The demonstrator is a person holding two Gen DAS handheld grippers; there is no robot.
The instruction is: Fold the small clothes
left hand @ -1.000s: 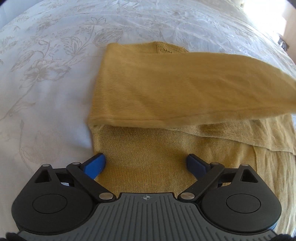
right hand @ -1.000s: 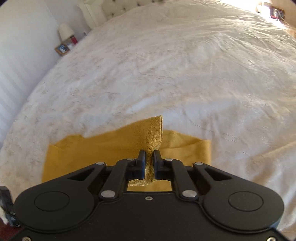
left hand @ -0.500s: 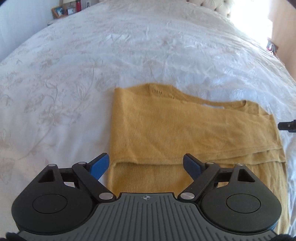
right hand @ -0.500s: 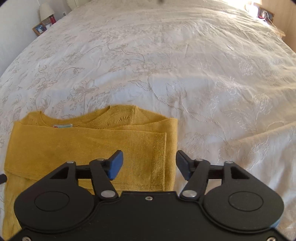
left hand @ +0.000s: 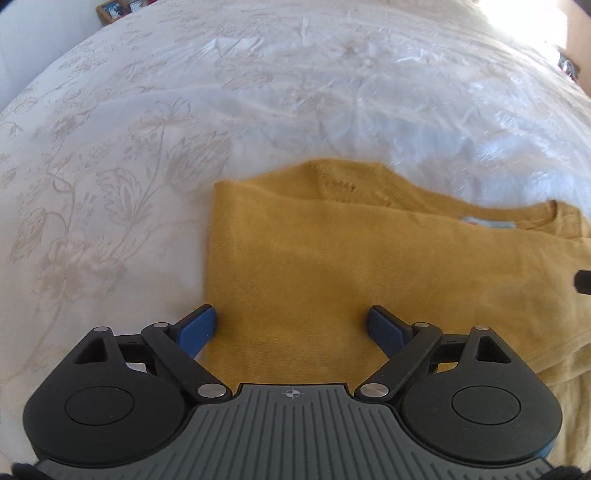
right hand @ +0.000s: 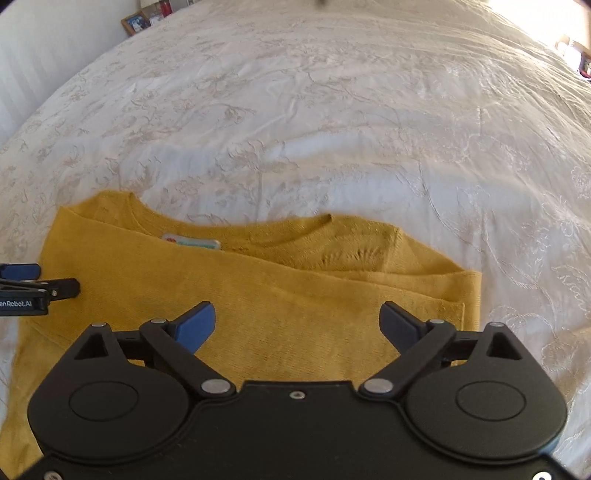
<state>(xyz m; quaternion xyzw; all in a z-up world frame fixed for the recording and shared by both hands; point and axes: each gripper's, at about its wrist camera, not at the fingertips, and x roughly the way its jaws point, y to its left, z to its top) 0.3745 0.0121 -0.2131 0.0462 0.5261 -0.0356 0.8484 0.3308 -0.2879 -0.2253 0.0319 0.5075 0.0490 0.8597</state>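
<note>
Nearest, left wrist view: left gripper, black linkage with blue finger pads, jaws spread wide, nothing between them. It hangs over the near left part of the mustard-yellow knitted sweater; contact with the cloth cannot be judged from this angle.

Nearest, right wrist view: right gripper, same build, jaws also spread wide and empty, over the sweater's near right part. The left gripper's tip shows at the left edge of this view, beside the garment's left side.

Middle distance: the sweater lies flat on the white bedspread with pale floral embroidery. A long sleeve panel lies folded across the body, its ribbed cuff ending near the right side edge. Left side edge is straight and square. Beyond the sleeve, the round neckline with a small white printed label is exposed, facing away from the grippers.

Far: bedspread runs on to the room's edge; small picture frames stand at the top left.

Progress, as judged: sleeve fold-in appears done and the garment forms a rough rectangle. At least one fold likely remains, hem up toward the neckline, or halving side to side. Neither gripper holds cloth, so a fresh grasp at an edge is needed first. The lower hem is hidden under the gripper bodies.
</note>
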